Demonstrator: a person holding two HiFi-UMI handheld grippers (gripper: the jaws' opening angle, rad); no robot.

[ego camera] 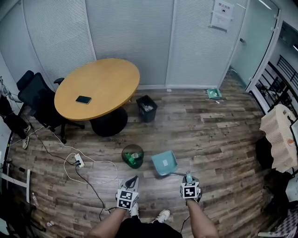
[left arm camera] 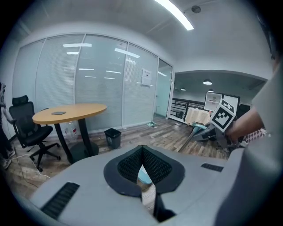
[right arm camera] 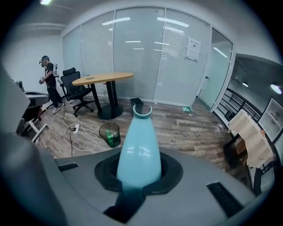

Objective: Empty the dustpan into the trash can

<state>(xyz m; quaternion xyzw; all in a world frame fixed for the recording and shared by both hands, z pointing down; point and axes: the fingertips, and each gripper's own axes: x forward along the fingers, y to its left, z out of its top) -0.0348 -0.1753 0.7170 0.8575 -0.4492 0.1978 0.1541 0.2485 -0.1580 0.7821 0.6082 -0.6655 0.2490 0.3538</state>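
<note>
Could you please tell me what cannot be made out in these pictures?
Dustpan: too small in the head view to show any dirt. The right gripper view shows only its handle, held in the right claw.
Black bin: contents too small to name, head view.
Wall notice: print too small in every view.

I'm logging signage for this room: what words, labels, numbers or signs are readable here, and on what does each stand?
Nothing here can be read.
Paper notice on the glass wall: printed, too small to read.
Cubes on left gripper and right gripper: square markers, no words.
Green bottle in the trash can: label too blurred.
The dustpan: no print visible.
</note>
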